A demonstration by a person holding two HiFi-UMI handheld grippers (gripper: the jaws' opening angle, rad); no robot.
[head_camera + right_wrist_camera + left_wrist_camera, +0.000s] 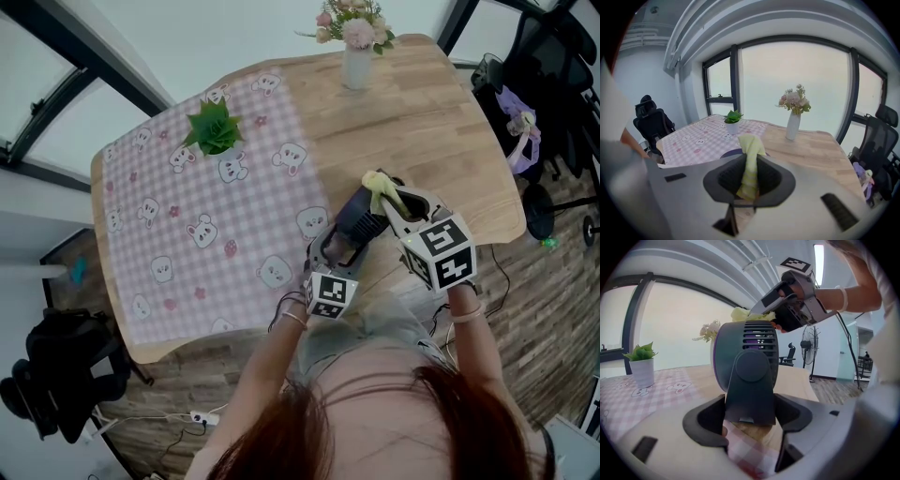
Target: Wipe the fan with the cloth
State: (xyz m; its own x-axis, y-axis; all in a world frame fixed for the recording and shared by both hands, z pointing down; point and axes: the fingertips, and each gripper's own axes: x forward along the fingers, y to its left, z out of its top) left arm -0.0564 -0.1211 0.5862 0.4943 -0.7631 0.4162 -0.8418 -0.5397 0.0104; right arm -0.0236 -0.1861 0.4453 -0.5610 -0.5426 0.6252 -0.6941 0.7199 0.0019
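A small dark desk fan point(747, 364) with a purple rim stands on the wooden table point(441, 122) near its front edge. My left gripper point(751, 420) is shut on the fan's stand from behind; in the head view it point(336, 255) sits just below the fan point(361, 214). My right gripper point(749, 180) is shut on a pale yellow cloth point(750, 164), which sticks up between its jaws. In the head view the cloth point(381, 187) rests on the fan's top, with the right gripper point(398, 208) above it. The cloth point(745, 314) also peeks over the fan's top edge.
A pink checked tablecloth point(187, 234) covers the table's left half, with a small green potted plant point(214, 129) on it. A white vase of flowers point(356, 37) stands at the far edge. Office chairs point(553, 84) stand to the right, another black chair point(56, 375) at lower left.
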